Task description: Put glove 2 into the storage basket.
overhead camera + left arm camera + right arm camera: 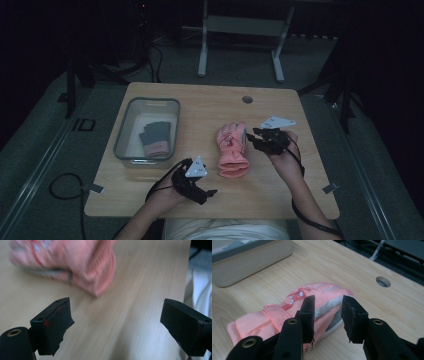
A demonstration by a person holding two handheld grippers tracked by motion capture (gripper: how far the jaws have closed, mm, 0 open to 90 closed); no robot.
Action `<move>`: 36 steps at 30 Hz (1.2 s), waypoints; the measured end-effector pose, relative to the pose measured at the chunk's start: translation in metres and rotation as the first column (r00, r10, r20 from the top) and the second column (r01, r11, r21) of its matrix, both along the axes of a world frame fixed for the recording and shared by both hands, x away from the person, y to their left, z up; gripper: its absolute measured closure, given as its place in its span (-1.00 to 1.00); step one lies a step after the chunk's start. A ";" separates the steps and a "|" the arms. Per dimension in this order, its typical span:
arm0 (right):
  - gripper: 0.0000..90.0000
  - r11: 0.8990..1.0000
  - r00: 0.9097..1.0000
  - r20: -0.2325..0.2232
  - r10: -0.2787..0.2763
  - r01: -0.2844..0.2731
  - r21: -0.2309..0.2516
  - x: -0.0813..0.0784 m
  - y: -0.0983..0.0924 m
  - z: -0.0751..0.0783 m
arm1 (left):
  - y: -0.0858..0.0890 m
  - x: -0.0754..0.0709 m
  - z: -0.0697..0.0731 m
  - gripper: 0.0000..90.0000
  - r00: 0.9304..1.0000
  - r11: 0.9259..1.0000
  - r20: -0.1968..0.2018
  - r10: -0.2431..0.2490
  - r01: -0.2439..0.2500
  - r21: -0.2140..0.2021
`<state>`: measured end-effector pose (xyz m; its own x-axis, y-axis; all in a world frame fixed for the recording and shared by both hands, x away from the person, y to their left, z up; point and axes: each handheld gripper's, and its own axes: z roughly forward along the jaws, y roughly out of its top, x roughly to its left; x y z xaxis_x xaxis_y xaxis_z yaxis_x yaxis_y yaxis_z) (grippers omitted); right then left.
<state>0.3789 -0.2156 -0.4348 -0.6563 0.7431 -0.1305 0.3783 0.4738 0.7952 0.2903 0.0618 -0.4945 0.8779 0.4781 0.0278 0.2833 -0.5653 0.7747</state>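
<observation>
A pink padded glove point(232, 150) lies flat in the middle of the wooden table point(210, 107), cuff toward me. My right gripper point(253, 136) is just right of the glove's finger end. In the right gripper view its jaws point(328, 312) stand apart over the glove point(257, 323) without pressing on it. My left gripper point(206, 193) hovers near the table's front edge, left of the cuff. It is open wide point(117, 315) with bare table between the jaws, and the glove point(75, 265) shows blurred beyond them.
A clear rectangular bin point(125, 120) stands at the table's left with a dark and pink glove point(155, 140) inside; its wall point(249, 262) appears beyond the right gripper. A round hole point(247, 99) sits near the far edge. A cable point(62, 187) loops on the floor at left.
</observation>
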 end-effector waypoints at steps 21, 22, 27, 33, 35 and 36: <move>0.20 0.991 0.993 -0.114 -0.006 0.021 0.130 0.031 0.015 -0.041 | -0.045 0.123 0.005 -0.27 0.951 0.961 -0.137 0.277 -0.277 0.018; 0.20 0.992 0.991 -0.131 -0.007 0.024 0.126 0.032 0.015 -0.046 | -0.045 0.123 0.004 -0.27 0.950 0.960 -0.142 0.279 -0.280 0.014; 0.16 0.992 0.981 -0.195 -0.024 0.047 0.114 0.032 0.006 -0.063 | -0.037 0.126 0.000 -0.45 0.929 0.956 -0.236 0.286 -0.293 0.003; 0.02 0.990 0.949 -0.317 0.001 0.044 0.135 0.035 -0.008 -0.079 | -0.044 0.133 -0.021 -0.55 0.888 0.955 -0.361 0.283 -0.295 0.023; 0.02 0.989 0.937 -0.348 0.013 0.039 0.143 0.038 -0.008 -0.083 | -0.046 0.138 -0.030 -0.54 0.869 0.952 -0.401 0.290 -0.306 0.025; 0.02 0.989 0.932 -0.361 0.017 0.038 0.146 0.039 -0.008 -0.086 | -0.047 0.140 -0.033 -0.54 0.862 0.950 -0.414 0.293 -0.310 0.027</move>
